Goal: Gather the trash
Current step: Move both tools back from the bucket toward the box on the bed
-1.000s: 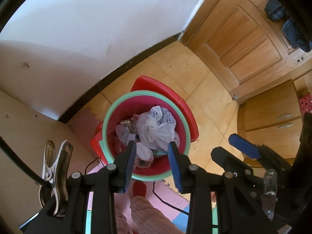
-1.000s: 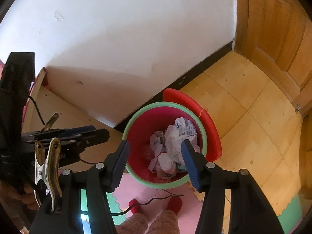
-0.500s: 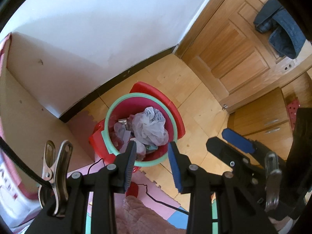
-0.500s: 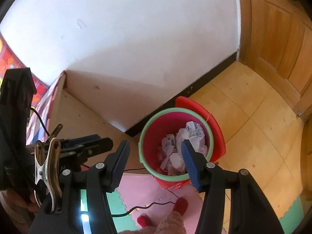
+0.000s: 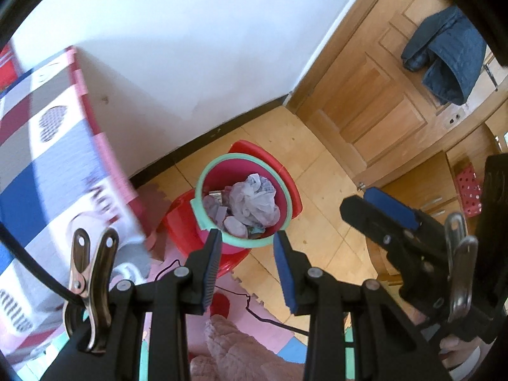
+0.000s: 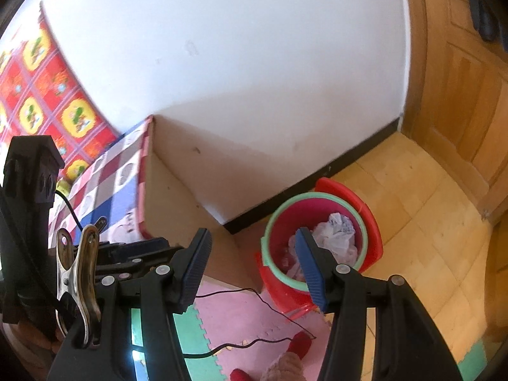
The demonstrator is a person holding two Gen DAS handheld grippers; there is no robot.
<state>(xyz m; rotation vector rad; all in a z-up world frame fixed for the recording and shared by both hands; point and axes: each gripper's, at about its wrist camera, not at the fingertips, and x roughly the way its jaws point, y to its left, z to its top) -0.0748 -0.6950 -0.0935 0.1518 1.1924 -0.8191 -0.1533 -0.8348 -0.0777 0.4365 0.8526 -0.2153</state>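
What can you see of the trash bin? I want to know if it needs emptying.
The trash bin is a round pink bucket with a mint-green rim, plastic by its look, standing upright on the wooden floor near the wall's black baseboard. A red piece, perhaps its lid or dustpan, shows around and beneath it. Crumpled white plastic bags and paper scraps fill it close to the rim. Neither tool touches it.

a red bin with a green rim stands upright, holding crumpled white trash.
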